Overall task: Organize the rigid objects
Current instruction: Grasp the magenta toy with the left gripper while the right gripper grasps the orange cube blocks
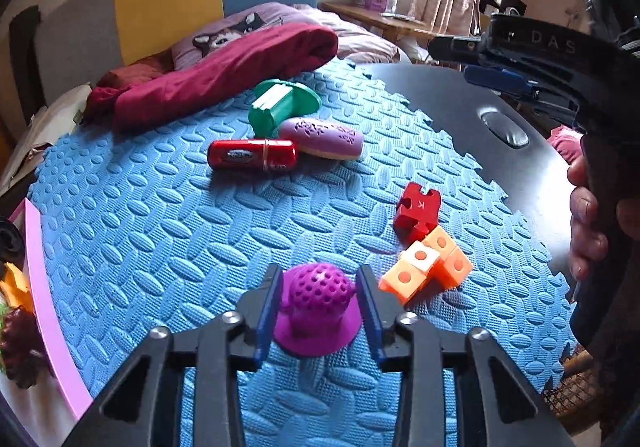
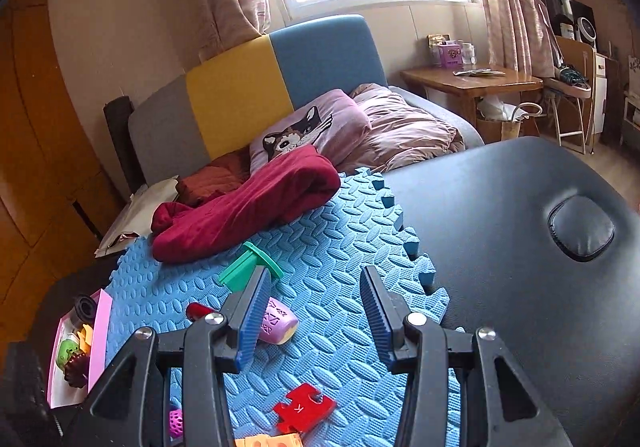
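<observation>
The black table [image 2: 520, 247] carries a blue foam mat [image 1: 160, 227] whose toothed right edge runs out beyond the right fingers, leaving bare black top to their right; bare mat also lies ahead of the left fingers, short of the far toys. A maroon blanket [image 1: 224, 75] drapes the mat's far edge, with a bed [image 2: 400, 135] and window behind. A pink tray [image 1: 44, 287] of toys sits at the mat's left edge, left of the left fingers. The left gripper [image 1: 320, 299] has its fingers spread around the purple dome [image 1: 316, 307], one on each side and close to its flanges; contact is not clear. The right gripper [image 2: 316, 319] hangs wide apart, holding nothing, above the mat. Ahead of the left fingers lie a green stamp [image 1: 280, 107], lilac roller [image 1: 320, 137] and red tube [image 1: 252, 158]; to their right, a red block [image 1: 416, 209] and orange cubes [image 1: 424, 263].
</observation>
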